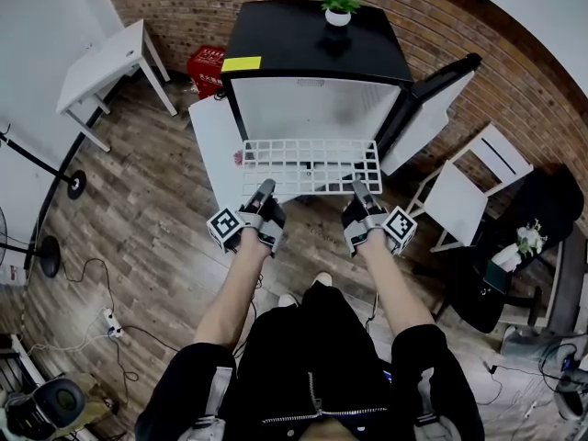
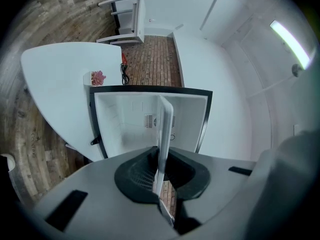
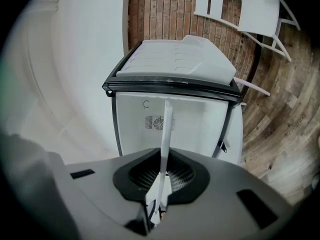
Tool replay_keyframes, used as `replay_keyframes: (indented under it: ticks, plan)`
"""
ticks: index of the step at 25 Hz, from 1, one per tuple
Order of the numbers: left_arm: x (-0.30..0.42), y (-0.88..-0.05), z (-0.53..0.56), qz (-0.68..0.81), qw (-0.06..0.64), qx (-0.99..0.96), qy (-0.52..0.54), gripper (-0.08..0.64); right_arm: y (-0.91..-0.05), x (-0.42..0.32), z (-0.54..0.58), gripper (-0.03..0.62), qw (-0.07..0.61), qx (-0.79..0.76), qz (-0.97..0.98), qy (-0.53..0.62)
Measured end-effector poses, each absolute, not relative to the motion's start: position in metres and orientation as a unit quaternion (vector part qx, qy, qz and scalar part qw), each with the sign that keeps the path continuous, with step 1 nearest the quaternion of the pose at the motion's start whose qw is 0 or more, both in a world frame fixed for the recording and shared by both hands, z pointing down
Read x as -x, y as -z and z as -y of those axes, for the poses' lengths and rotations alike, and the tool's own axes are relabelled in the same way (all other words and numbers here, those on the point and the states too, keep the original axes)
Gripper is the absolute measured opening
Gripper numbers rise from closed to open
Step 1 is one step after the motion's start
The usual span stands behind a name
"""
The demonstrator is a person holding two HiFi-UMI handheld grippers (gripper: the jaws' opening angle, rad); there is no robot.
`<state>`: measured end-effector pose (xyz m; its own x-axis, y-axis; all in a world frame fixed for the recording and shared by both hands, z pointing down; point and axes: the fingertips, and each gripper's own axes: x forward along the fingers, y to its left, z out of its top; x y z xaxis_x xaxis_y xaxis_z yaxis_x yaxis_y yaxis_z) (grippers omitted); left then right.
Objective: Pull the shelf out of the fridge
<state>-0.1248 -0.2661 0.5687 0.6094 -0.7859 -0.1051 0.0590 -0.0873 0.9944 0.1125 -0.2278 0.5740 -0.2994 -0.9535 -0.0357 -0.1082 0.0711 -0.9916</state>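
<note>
Both grippers, left (image 1: 267, 194) and right (image 1: 361, 197), gripped the white shelf (image 1: 310, 165), held outside the open fridge (image 1: 312, 99).

The left gripper (image 2: 161, 176) has its dark jaws closed on the near edge of the white shelf (image 2: 164, 129), which appears edge-on as a thin strip running from the jaws into the fridge (image 2: 125, 121). The fridge stands open, black-framed, with a white interior and a small vent (image 2: 150, 121) on its back wall. Beside it lies a white rounded surface (image 2: 55, 79) carrying a small pink object (image 2: 98, 77) and a black cable (image 2: 124, 73). Beyond are a brick wall (image 2: 152, 59), white furniture (image 2: 131, 19) and the wooden floor (image 2: 30, 129).
</note>
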Motion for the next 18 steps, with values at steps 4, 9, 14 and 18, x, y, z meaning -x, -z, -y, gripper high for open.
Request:
replay_keyframes:
  ticks: [4,9,14,18]
  plan:
    - [0.127,-0.564,0.249,0.272,0.616,-0.656,0.341,0.038,-0.572,-0.11,0.211,0.02,0.406,0.432,-0.611,0.525]
    - [0.132,-0.555,0.231,0.268,0.614,-0.661,0.336,0.038,-0.565,-0.104,0.193,0.021,0.403,0.427,-0.615,0.526]
    - [0.134,-0.556,0.219,0.266,0.613,-0.666,0.331,0.038,-0.568,-0.102,0.18,0.021,0.402,0.435,-0.614,0.521]
    - [0.135,-0.559,0.214,0.266,0.616,-0.663,0.332,0.038,-0.571,-0.101,0.174,0.021,0.406,0.437,-0.611,0.52]
